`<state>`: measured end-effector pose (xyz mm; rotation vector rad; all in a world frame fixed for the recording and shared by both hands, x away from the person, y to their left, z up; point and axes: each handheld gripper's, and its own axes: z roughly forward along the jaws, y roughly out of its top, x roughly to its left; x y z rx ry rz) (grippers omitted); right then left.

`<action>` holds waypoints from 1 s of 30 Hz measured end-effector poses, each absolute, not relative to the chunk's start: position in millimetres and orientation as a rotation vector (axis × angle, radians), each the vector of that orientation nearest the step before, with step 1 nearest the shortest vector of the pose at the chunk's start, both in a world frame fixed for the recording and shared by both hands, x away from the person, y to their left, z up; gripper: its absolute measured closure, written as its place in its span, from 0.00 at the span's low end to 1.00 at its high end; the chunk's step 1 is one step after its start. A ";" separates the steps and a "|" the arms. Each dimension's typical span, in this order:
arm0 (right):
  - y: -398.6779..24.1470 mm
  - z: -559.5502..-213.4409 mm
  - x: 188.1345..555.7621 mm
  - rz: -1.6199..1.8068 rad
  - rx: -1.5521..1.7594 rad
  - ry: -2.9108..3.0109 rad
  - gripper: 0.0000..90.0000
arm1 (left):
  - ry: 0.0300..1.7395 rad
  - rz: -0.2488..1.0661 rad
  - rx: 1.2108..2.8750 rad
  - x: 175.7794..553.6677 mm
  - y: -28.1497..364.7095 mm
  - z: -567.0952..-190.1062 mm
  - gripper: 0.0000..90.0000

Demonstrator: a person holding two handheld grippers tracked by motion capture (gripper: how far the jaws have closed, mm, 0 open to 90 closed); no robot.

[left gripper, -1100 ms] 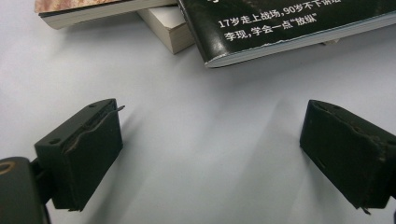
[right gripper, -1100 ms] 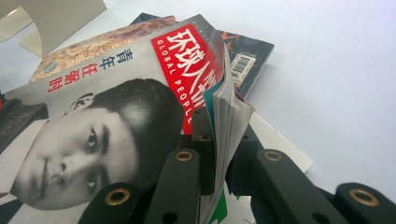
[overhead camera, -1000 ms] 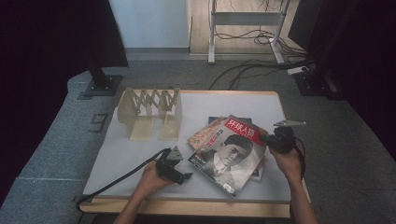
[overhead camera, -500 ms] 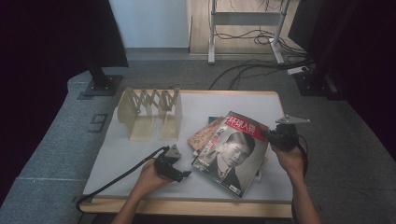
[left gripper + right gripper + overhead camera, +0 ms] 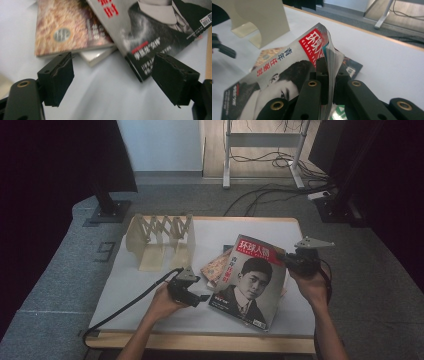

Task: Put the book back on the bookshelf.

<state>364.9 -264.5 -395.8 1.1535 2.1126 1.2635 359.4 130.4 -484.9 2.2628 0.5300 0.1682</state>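
A magazine [image 5: 250, 280] with a black-and-white portrait cover and a red title block is tilted up off a small stack of books. My right gripper [image 5: 287, 260] is shut on its right edge; in the right gripper view the jaws [image 5: 331, 72] pinch the curled pages of the magazine [image 5: 287, 65]. My left gripper [image 5: 202, 297] hovers at the magazine's lower left corner. Its jaws [image 5: 112, 75] stand open and have just been closing a little; the magazine's corner [image 5: 155, 30] lies ahead of the gap, with no pad touching it.
An orange-patterned book [image 5: 217, 267] and a pale book [image 5: 97, 56] lie under the magazine; a dark book [image 5: 352, 66] peeks out behind. A cream accordion rack [image 5: 160, 240] stands at the back left of the white table [image 5: 150, 290]. Cables trail from both grippers.
The right gripper has risen and lifted the magazine's right edge, so the cover tilts up more. The left hand has risen slightly beside the magazine's corner.
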 end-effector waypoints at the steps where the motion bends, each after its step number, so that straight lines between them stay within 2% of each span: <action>1: -263.3 -393.9 363.9 1.267 1.145 2.115 0.94 | 0.522 0.173 2.256 359.4 128.7 -484.0 0.21; 6: -254.8 -386.2 356.9 1.269 1.086 2.129 0.94 | 0.479 0.137 2.223 358.5 117.4 -479.0 0.23; 10: -246.8 -378.5 349.5 1.268 1.030 2.133 0.94 | 0.462 0.171 2.272 360.4 107.9 -479.1 0.24; 16: -245.1 -371.1 343.8 1.291 0.997 2.133 0.94 | 0.434 0.117 2.277 370.7 91.2 -482.3 0.25; 21: -244.5 -368.5 339.9 1.300 0.981 2.139 0.94 | 0.406 0.127 2.312 375.9 80.7 -484.8 0.26; 25: -244.3 -366.2 336.7 1.312 0.964 2.144 0.94 | 0.394 0.068 2.330 383.9 72.6 -488.8 0.28; 30: -244.7 -364.2 334.7 1.323 0.945 2.149 0.93 | 0.394 -0.019 2.275 388.8 69.5 -497.0 0.32</action>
